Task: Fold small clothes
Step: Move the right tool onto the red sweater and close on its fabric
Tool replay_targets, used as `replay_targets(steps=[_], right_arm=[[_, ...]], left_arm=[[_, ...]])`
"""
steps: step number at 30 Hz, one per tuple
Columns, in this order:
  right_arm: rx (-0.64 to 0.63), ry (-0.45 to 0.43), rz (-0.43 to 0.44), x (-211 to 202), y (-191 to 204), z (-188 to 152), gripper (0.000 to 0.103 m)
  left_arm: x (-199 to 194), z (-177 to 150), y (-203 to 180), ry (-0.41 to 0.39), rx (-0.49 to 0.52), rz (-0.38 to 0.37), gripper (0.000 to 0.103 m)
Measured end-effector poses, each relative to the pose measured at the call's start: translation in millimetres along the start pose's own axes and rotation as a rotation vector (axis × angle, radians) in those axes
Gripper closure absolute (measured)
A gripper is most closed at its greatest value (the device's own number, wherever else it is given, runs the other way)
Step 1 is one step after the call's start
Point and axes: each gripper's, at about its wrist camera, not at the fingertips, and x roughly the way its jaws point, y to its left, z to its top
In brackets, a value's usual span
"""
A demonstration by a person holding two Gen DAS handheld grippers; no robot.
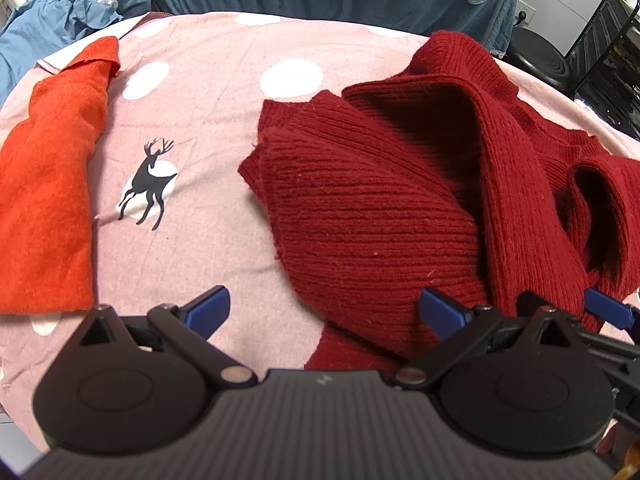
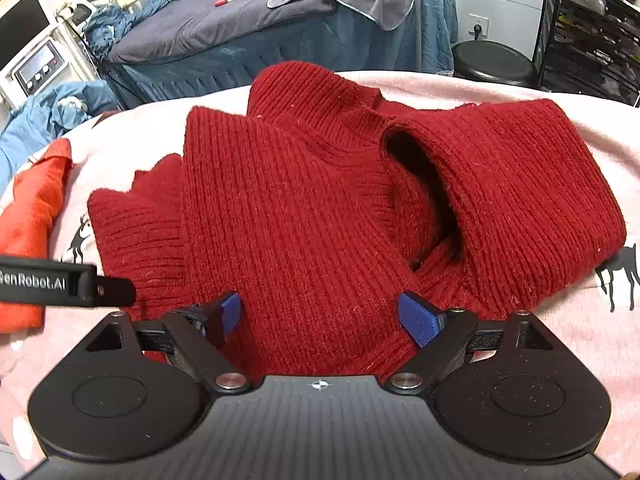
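Note:
A dark red ribbed sweater (image 1: 380, 208) lies crumpled on the pink dotted sheet (image 1: 208, 92), with one sleeve opening (image 2: 420, 192) gaping toward the right. My left gripper (image 1: 326, 312) is open at the sweater's near left edge. One of its blue fingertips (image 1: 208, 308) hangs over bare sheet and the other over the knit. My right gripper (image 2: 324, 316) is open too, and the sweater's near hem bulges between its two blue pads (image 2: 418, 318). In the right wrist view, the left gripper (image 2: 60, 284) enters from the left edge. A folded orange garment (image 1: 48, 200) lies to the left.
The sheet carries white dots and a black deer print (image 1: 150, 184). Behind the table are a blue cloth heap (image 1: 68, 16), a bed with a dark cover (image 2: 240, 28), a black stool (image 2: 492, 60) and a black rack (image 2: 592, 24) at the right.

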Motion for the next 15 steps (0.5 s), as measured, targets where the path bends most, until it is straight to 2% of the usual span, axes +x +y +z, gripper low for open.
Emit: replay_targets(steps=[4, 10, 12, 15], right_arm=[[0.003, -0.009, 0.013, -10, -4, 1, 0.000], [-0.028, -0.156, 0.106, -36, 3, 3, 0.000], [-0.078, -0.127, 0.128, -27, 12, 6, 0.000], [-0.139, -0.047, 0.077, 0, 22, 10, 0.000]], left_arm=[[-1, 1, -3, -0.013, -0.008, -0.016, 0.000], [4, 1, 1, -0.015, -0.020, -0.015, 0.000], [3, 1, 6, -0.014, -0.040, -0.013, 0.000], [0, 1, 16, -0.023, -0.056, -0.009, 0.000]])
